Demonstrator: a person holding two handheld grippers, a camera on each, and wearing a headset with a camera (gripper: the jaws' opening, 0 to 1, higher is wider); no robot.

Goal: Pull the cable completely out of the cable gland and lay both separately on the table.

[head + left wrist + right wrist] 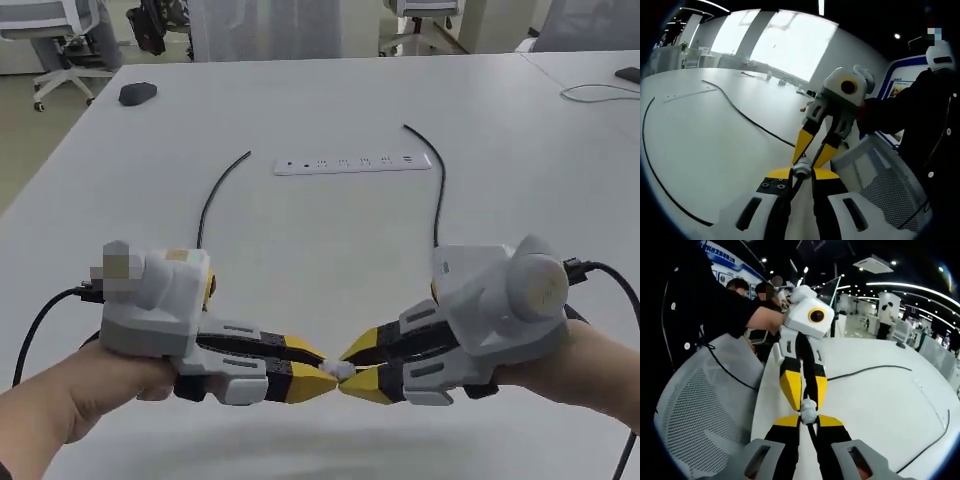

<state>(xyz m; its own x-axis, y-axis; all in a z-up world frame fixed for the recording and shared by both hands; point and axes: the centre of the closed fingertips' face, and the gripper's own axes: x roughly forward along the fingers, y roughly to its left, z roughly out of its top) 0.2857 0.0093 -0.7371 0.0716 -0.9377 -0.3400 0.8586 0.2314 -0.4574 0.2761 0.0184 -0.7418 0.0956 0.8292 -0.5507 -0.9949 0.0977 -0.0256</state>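
Pull stage: left claw [320, 376] and right claw [350, 379] pinch gland [338, 370]; cable [438, 200] trails to 12 o'clock. Next, draw apart.

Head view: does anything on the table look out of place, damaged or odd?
Nothing stands out. The power strip lies flat, the black cable trails loosely over the table, and the white cable gland sits between the yellow fingers.

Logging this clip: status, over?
Left hand-held gripper, right hand-held gripper both shut on cable gland, tip to tip. Black cable lies on table. Power strip well back.
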